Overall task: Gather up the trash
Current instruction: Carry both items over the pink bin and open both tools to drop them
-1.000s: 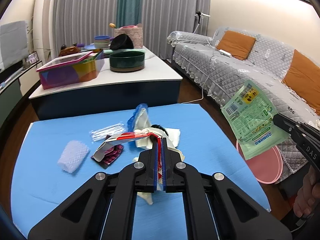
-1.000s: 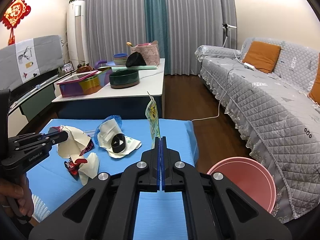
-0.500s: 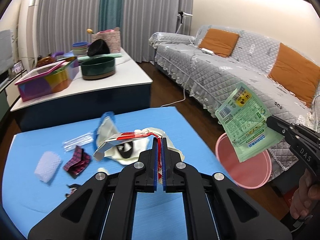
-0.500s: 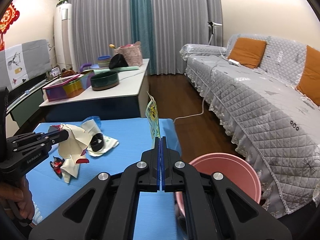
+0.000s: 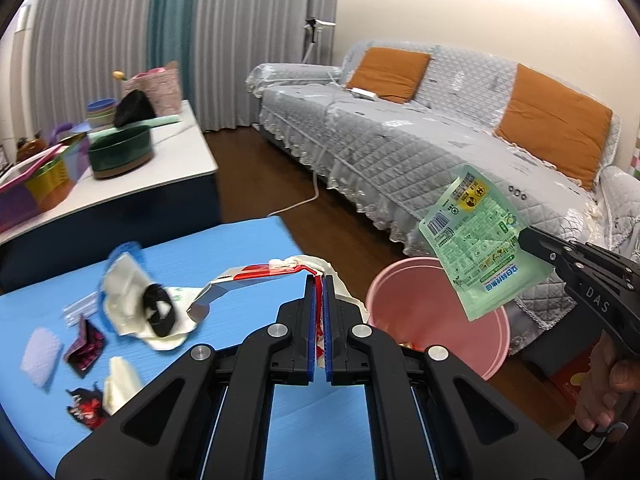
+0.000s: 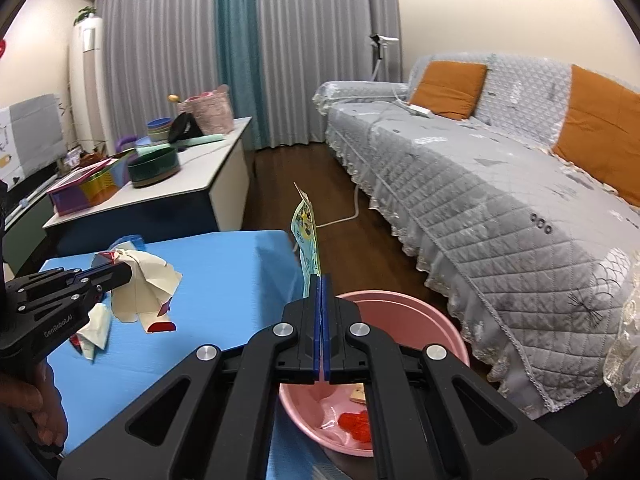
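My left gripper (image 5: 319, 280) is shut on a red-and-white wrapper with crumpled cream paper (image 5: 264, 272), held above the blue table's right edge; it also shows in the right wrist view (image 6: 144, 280). My right gripper (image 6: 322, 280) is shut on a green snack pouch (image 5: 480, 240), held over the pink bin (image 5: 420, 300). The pouch is edge-on in the right wrist view (image 6: 308, 236). The bin (image 6: 400, 308) holds some red and white trash.
On the blue table (image 5: 240, 248) lie a white wrapper with a black band (image 5: 156, 312), a foam net (image 5: 42, 350), dark red wrappers (image 5: 86, 346) and tissue (image 5: 118, 380). A grey sofa (image 6: 500, 184) stands right. A white side table (image 6: 192, 168) carries bowls and boxes.
Both grippers have moved right with their trash, towards the pink bin. The green pouch now hangs over the bin and the left gripper's wrapper is near the table's right edge.
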`<state>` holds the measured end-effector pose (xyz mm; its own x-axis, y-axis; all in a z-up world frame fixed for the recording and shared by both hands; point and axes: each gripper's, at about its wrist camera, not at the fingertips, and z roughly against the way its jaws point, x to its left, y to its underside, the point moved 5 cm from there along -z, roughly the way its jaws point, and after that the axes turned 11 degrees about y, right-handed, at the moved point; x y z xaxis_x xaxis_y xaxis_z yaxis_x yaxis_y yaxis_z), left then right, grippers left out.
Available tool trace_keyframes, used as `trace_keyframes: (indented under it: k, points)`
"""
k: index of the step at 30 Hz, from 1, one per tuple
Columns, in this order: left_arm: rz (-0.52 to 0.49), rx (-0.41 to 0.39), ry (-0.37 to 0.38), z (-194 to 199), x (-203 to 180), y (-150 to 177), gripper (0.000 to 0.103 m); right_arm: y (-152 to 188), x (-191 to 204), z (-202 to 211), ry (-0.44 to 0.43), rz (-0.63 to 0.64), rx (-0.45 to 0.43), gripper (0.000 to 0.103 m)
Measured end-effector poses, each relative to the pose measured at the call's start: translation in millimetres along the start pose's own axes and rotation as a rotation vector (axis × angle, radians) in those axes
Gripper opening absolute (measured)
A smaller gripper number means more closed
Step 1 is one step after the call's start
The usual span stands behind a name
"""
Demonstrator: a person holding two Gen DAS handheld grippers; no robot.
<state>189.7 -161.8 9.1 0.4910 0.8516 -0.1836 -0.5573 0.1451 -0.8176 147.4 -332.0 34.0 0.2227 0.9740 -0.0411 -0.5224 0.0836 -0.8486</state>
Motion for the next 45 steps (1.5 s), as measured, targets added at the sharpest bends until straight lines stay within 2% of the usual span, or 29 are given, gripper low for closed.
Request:
trace_keyframes:
  k: [16,34,36,37,38,39,40,45]
  points:
    - [-0.074,0.034,0.076,-43.0,-54.4,-1.2,0.003,6.0,-43.4,-13.3,0.068,-0.037,0.019,0.001]
    - [-0.109,0.063,0.133,-69.0,-81.9,-5.9,0.003,16.1,-64.0,-26.6,0.111,-0.047,0.061,0.001]
    - [-0.113,0.078,0.148,-73.6,-85.6,-5.6,0.007,19.1,-64.9,-30.4,0.109,-0.049,0.082,0.005]
    - [-0.113,0.086,0.153,-75.1,-86.3,-4.8,0.023,21.6,-65.5,-33.8,0.111,-0.048,0.101,0.009]
    - [-0.11,0.09,0.157,-75.4,-85.7,-3.7,0.041,22.7,-66.3,-35.2,0.115,-0.051,0.108,0.023]
    - [-0.106,0.087,0.156,-74.5,-85.0,-2.9,0.042,22.7,-67.7,-34.8,0.127,-0.057,0.103,0.039]
    - [-0.106,0.087,0.151,-73.6,-84.0,-2.7,0.042,22.1,-68.4,-34.1,0.135,-0.06,0.098,0.044]
    - [-0.076,0.065,0.143,-61.8,-74.3,-7.4,0.042,13.6,-65.5,-30.6,0.126,-0.08,0.076,0.045]
